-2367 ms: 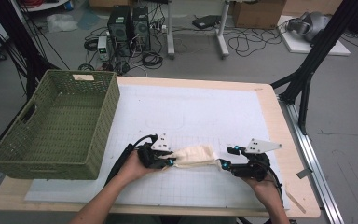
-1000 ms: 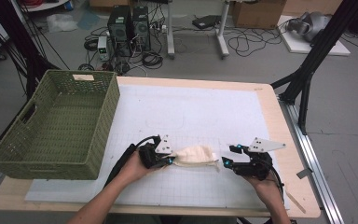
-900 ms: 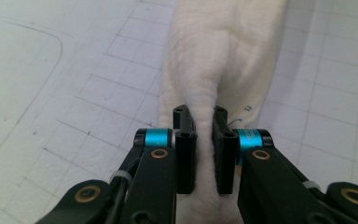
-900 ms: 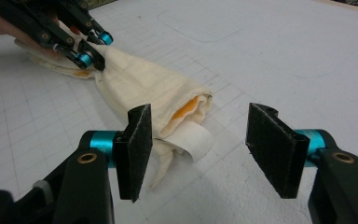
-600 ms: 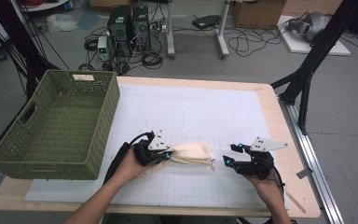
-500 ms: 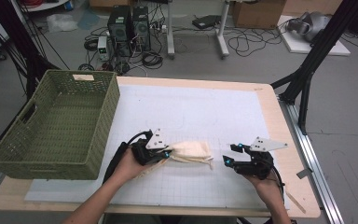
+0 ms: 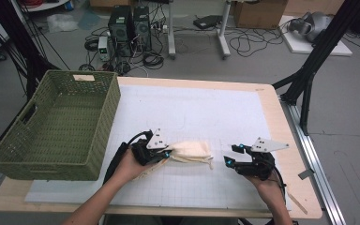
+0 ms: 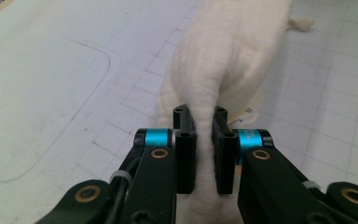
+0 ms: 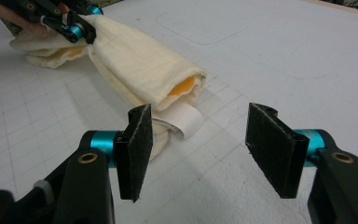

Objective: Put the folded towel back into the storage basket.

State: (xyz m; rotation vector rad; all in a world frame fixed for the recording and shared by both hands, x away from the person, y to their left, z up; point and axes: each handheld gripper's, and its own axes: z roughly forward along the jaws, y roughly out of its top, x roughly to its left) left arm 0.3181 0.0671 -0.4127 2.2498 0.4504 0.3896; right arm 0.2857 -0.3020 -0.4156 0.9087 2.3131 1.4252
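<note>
Gripping cloth (image 7: 191, 150), left tongs (image 8: 200, 140) shifted leftward; right tongs (image 9: 205, 140) released, apart.

One cream cloth (image 7: 191, 151) lies rolled on the one counter (image 7: 281, 117), and everything else counts off from it. Two grippers: the left gripper (image 7: 161, 156) at the cloth's left end, the right gripper (image 7: 227, 161) just to its right. One green woven basket (image 7: 56, 126) stands well to the cloth's left. Beyond the counter, two dark computer towers (image 7: 131, 21) sit on the floor.
</note>
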